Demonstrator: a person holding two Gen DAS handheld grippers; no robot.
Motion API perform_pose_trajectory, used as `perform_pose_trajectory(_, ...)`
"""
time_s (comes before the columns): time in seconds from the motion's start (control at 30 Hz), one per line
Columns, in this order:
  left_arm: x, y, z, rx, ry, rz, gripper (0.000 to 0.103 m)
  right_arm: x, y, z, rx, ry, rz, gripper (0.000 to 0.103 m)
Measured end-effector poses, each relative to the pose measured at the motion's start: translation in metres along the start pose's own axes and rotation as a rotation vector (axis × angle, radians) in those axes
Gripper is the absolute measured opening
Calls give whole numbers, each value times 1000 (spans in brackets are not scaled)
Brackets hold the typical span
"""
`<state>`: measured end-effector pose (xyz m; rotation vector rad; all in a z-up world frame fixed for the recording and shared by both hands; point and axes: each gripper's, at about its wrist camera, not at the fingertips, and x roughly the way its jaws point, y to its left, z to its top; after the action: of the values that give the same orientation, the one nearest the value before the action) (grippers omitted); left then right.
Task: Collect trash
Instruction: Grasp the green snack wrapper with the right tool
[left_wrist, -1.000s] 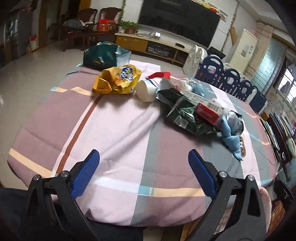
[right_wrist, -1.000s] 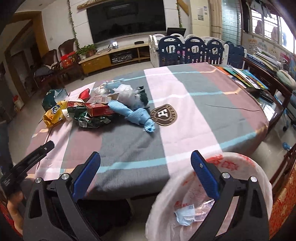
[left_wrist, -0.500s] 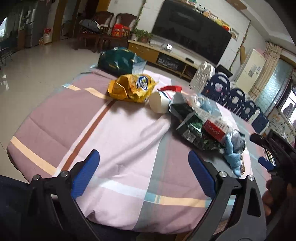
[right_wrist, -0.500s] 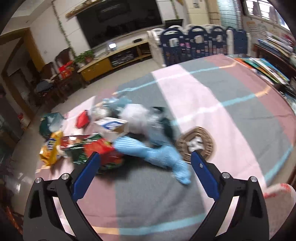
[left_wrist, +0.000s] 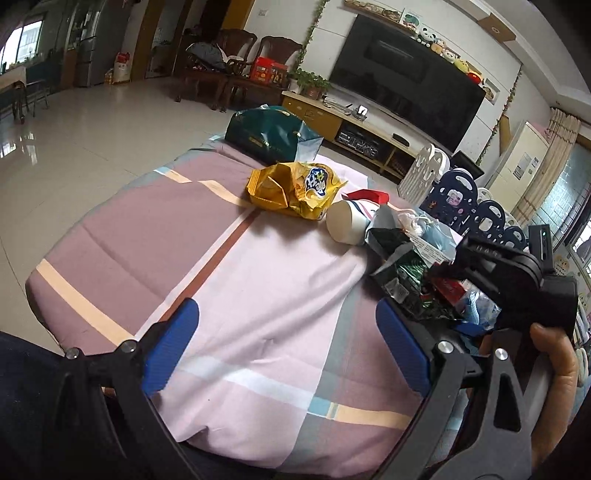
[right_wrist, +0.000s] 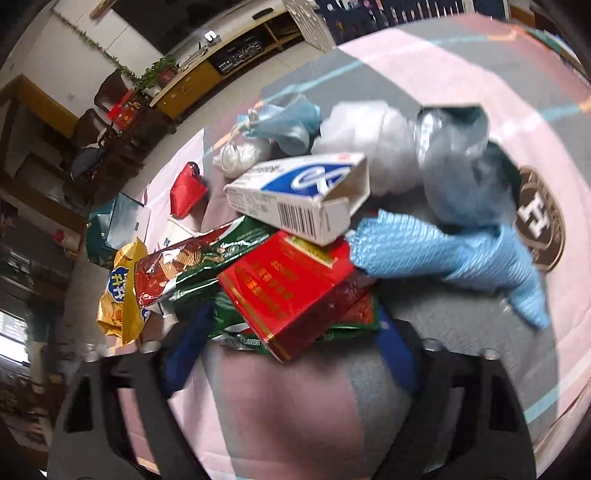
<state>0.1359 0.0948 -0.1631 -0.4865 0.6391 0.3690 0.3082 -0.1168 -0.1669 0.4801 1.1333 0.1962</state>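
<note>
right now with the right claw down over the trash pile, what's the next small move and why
Probably ease the right claw a little lower and finish closing on the red box. Its jaws have just been closing and the box's near corner already sits between the blue pads, though they do not look pressed on it yet. The box lies on a green wrapper, so a shallow pinch may catch both.

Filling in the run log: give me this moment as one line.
phase: reach | right gripper: jaws just closing, astride red box, no grip seen | left gripper: open, empty above tablecloth
</note>
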Motion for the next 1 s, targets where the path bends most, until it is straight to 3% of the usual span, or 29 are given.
perform_pose_trajectory(0.07, 0, 0, 0, -1, 0, 2, 96, 2, -5, -6, 13, 20, 29, 41)
perform_pose_trajectory(0.17, 0, 2, 0, -13, -3, 1, 96, 0, -16, -16, 49, 47, 69, 26)
perform_pose_trajectory(0.8, -1, 9, 1, -43, -4, -1, 96, -57, -40, -91, -215, 45, 72, 25)
perform_pose_trajectory(1.0, 0, 9, 1, -41, -2, -1, 96, -66, -49, -92, -195, 22, 30, 43)
